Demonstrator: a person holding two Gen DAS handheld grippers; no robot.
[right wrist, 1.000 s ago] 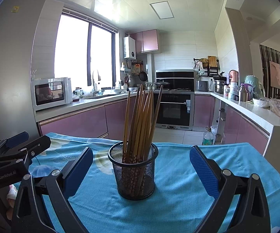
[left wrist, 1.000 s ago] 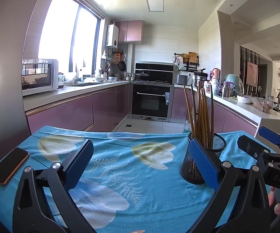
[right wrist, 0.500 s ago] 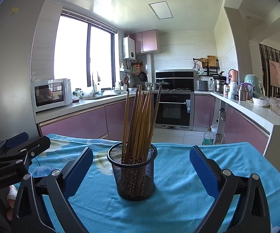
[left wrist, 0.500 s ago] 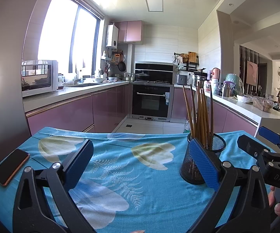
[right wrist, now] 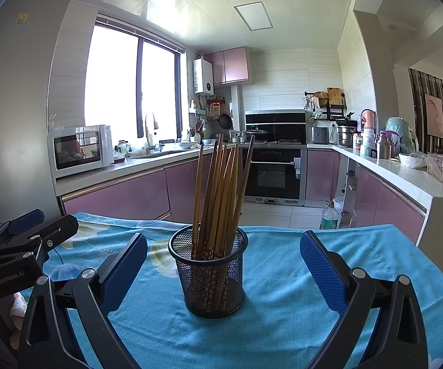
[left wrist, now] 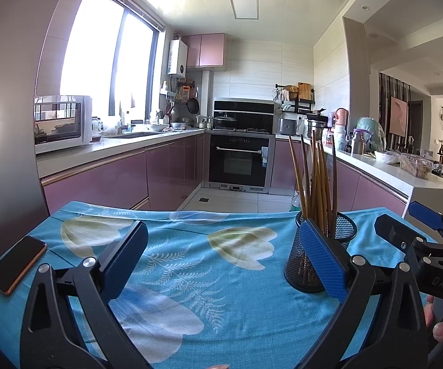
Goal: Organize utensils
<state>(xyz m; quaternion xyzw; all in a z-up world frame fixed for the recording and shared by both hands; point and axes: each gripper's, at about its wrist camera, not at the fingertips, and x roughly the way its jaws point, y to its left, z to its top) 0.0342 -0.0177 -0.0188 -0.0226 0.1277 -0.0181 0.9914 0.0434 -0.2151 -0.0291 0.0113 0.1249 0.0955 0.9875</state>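
Note:
A black mesh cup [right wrist: 209,273] stands upright on the blue flowered tablecloth [right wrist: 283,292], holding several brown wooden chopsticks [right wrist: 221,190]. My right gripper [right wrist: 223,272] is open and empty, its jaws wide on either side of the cup, a little short of it. In the left wrist view the cup [left wrist: 309,267] stands at the right, partly behind my right finger [left wrist: 323,258]. My left gripper [left wrist: 221,261] is open and empty over the cloth, left of the cup. Each gripper shows at the edge of the other's view.
A black phone with an orange rim [left wrist: 17,264] lies at the table's left edge. Beyond the far table edge lies the kitchen floor, with pink cabinets, an oven [left wrist: 241,161] and a plastic bottle [right wrist: 329,216] on the floor.
Both views have drifted only slightly; the cup sits a touch closer to the right gripper. Both grippers stay open and empty.

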